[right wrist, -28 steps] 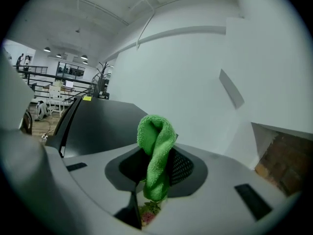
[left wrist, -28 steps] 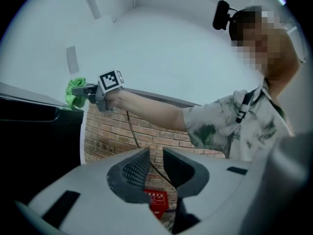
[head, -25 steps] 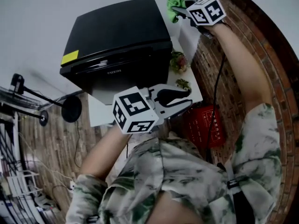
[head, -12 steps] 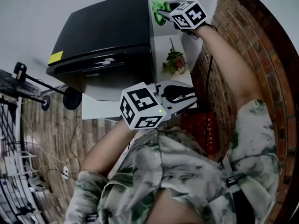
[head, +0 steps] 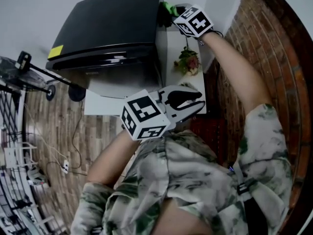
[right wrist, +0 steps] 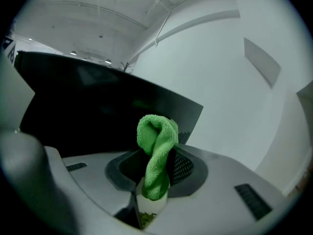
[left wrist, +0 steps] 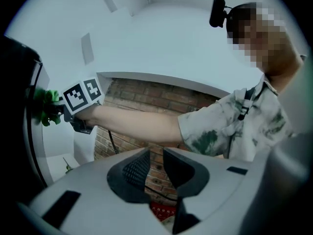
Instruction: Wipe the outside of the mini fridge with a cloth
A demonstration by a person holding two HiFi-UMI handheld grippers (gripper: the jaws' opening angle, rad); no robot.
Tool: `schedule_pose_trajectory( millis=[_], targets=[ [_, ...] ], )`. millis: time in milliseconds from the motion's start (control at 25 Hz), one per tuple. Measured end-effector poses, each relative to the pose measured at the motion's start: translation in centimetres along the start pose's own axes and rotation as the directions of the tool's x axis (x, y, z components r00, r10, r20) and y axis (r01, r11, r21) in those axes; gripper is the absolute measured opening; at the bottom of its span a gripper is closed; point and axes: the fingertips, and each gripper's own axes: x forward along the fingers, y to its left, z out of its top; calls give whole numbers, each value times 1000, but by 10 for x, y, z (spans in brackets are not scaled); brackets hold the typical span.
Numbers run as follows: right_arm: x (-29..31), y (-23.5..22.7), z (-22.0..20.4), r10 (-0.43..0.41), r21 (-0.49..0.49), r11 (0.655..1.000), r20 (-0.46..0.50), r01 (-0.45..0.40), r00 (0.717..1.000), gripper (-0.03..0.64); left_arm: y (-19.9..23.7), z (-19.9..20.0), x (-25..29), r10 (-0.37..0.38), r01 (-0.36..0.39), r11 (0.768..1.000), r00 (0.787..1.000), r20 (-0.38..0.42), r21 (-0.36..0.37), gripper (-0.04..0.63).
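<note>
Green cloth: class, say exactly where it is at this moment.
The green cloth is at the head view's top centre, clamped in the tongs of the right gripper, beside the black mini fridge at its rear right corner.

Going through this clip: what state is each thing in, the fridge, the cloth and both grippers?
Black mini fridge: door shut.
Green terry cloth: bunched, pinched between jaws, against the fridge's side.
Right gripper: shut on the cloth.
Left gripper: jaws slightly apart, empty, away from the fridge.
</note>
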Motion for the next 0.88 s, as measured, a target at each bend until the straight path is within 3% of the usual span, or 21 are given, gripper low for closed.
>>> schedule_pose_trajectory(
  millis=[880],
  targets=[
    [77, 80, -177, 102, 131, 988, -191, -78, 976, 114, 18, -19, -17, 118, -119, 992, 993, -17, -52, 89]
  ],
)
